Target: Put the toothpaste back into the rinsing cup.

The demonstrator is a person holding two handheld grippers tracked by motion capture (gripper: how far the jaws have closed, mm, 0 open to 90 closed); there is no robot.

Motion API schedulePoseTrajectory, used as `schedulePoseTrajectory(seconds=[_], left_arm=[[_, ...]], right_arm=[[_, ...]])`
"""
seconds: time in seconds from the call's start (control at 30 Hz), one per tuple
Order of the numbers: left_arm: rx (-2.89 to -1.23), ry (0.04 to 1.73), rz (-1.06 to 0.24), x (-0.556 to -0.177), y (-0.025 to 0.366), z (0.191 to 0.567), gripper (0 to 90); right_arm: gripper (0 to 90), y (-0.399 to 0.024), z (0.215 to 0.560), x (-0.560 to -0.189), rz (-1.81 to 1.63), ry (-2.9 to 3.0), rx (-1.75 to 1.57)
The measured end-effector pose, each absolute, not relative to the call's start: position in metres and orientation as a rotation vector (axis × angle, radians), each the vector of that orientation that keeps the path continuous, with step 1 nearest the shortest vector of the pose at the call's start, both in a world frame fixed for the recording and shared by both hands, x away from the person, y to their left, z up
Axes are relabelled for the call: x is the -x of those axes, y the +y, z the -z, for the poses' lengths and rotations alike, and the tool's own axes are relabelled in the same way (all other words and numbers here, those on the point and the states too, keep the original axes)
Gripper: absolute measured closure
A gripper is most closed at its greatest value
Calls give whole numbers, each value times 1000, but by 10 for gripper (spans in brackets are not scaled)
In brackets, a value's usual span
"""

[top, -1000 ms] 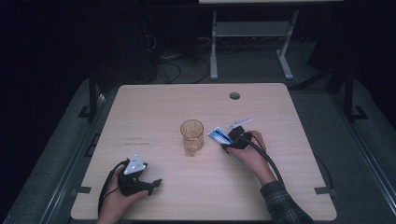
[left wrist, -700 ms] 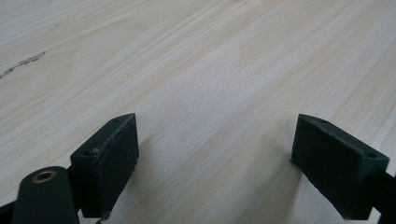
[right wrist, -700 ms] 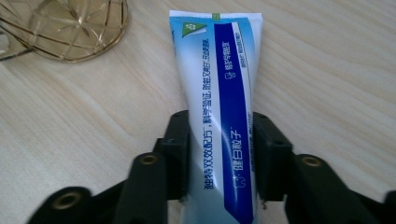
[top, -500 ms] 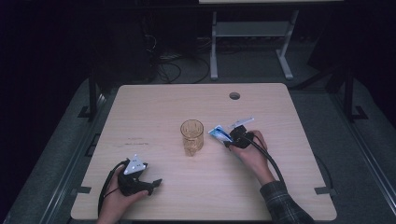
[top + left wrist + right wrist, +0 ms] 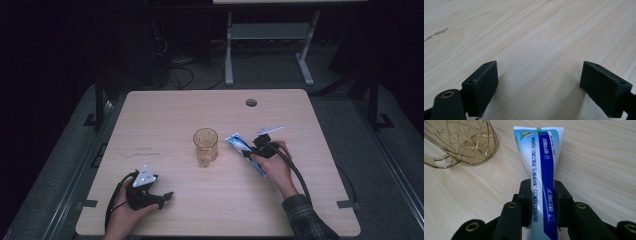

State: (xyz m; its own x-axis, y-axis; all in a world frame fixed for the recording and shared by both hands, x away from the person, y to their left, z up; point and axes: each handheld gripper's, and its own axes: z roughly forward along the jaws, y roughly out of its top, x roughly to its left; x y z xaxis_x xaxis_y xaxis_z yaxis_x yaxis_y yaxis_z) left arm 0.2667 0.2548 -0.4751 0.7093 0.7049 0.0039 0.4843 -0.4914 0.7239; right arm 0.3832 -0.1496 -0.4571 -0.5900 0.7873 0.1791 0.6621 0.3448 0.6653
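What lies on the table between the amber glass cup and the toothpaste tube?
Nothing: in the high view, bare table separates the amber glass cup from the toothpaste tube.

high: above, whole table (image 5: 165,115) | gripper views: close, low over tabletop

The desk (image 5: 165,120) has a light wood-grain top with a round cable hole (image 5: 251,103) near its far edge. A grey mat (image 5: 380,165) lies under the desk. Beyond the desk, a white metal stand (image 5: 270,50) and loose cables (image 5: 182,75) occupy the dark floor.
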Motion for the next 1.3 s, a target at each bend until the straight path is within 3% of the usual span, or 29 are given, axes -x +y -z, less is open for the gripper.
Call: schedulePoseTrajectory(seconds=[1.3], left_arm=[[-2188, 900, -390, -267, 255, 475, 142]], right_arm=[[716, -166, 405, -372, -1545, 2237, -1196]])
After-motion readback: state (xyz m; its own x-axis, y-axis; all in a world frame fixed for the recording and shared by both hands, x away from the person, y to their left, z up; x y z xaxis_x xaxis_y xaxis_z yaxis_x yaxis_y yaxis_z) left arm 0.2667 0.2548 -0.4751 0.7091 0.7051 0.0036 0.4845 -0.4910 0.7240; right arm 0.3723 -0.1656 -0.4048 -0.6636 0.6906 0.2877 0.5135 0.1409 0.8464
